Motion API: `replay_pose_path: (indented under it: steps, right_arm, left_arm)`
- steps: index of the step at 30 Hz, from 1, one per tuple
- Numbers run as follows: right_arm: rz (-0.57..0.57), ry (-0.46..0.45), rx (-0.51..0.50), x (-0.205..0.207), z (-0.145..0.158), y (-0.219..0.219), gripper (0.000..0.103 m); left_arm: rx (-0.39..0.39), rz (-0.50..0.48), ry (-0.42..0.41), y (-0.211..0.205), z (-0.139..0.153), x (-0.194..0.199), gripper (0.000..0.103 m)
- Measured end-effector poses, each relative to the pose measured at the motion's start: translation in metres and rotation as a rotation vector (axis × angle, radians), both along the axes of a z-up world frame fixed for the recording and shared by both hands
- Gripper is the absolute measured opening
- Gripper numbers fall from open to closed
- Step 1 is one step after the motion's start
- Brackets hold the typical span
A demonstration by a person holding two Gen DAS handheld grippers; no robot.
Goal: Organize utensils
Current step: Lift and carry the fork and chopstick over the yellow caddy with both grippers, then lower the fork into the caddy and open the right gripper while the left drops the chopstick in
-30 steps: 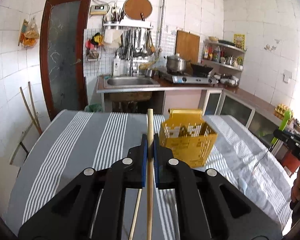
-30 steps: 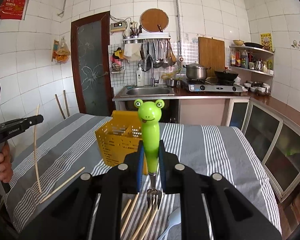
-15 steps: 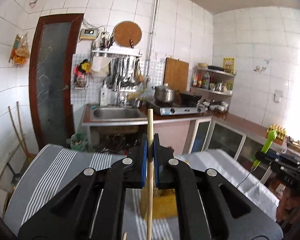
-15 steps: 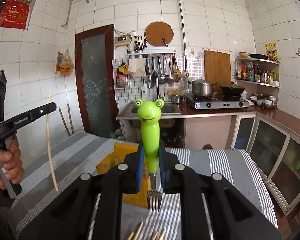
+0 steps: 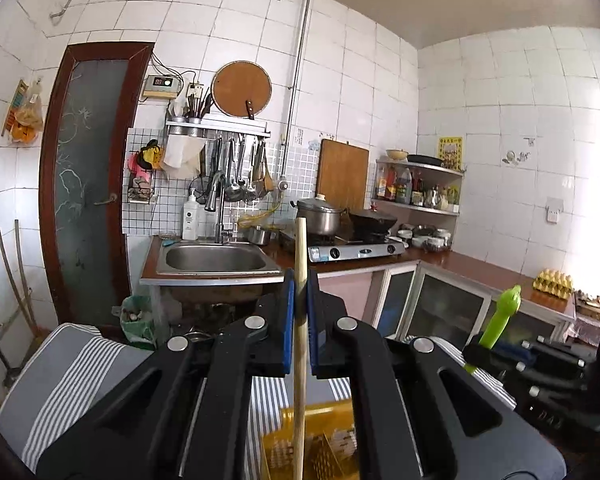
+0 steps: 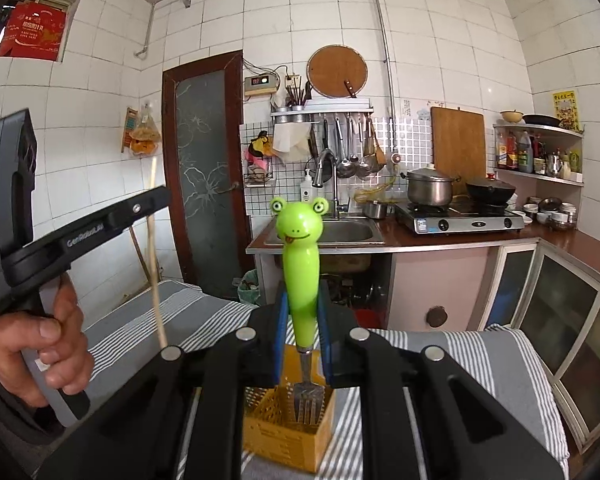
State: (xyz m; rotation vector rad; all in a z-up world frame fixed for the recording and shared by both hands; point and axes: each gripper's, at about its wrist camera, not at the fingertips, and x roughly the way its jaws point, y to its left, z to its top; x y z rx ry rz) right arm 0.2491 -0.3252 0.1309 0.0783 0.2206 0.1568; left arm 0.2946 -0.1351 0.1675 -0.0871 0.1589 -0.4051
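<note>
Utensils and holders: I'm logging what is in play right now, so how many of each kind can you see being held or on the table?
Chopstick: 1
Frog-handled fork: 1
Yellow basket: 1
Total: 3

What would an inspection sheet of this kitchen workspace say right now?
Surface: table under grey striped cloth.
Job's things: chopstick upright in the left gripper; frog fork tines down in the right gripper, above the yellow basket.
Clutter: nothing seen on the table.
Grippers: both shut on their utensils; a hand holds the left one.
Cables: wires by the door.
Surroundings: sink, stove, pot, hanging ladles, shelf of bottles.
</note>
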Motion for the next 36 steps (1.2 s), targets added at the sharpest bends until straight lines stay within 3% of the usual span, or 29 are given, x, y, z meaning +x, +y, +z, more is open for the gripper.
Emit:
replay_pose_path:
  steps: [5,14,29,31,32,33,36]
  right_arm:
    - [0.003,0.028,-0.006,0.017,-0.017,0.004,0.014]
    - [-0.002,0.082,-0.011,0.033,-0.039,0.007,0.014]
    - [0.018,0.163,0.14,0.047,-0.066,-0.002,0.014]
    - [-0.008,0.18,0.15,0.047,-0.071,-0.007,0.026]
    - [-0.046,0.175,0.154,0.045,-0.073,-0.013,0.053]
    - [-0.077,0.161,0.168,0.042,-0.073,-0.019,0.067]
    - [-0.155,0.14,0.213,0.035,-0.069,-0.041,0.068]
  left_arm:
    - [-0.014,0.029,0.002,-0.006,-0.018,0.026,0.004]
    - [-0.03,0.059,0.1,-0.004,-0.068,0.056,0.004]
    - [-0.006,0.079,0.183,0.004,-0.111,0.05,0.008]
    - [-0.004,0.084,0.186,0.007,-0.111,0.049,0.042]
    - [-0.013,0.091,0.183,0.01,-0.111,0.046,0.049]
    - [-0.022,0.096,0.18,0.014,-0.11,0.043,0.051]
    - [-0.024,0.116,0.178,0.022,-0.107,0.037,0.053]
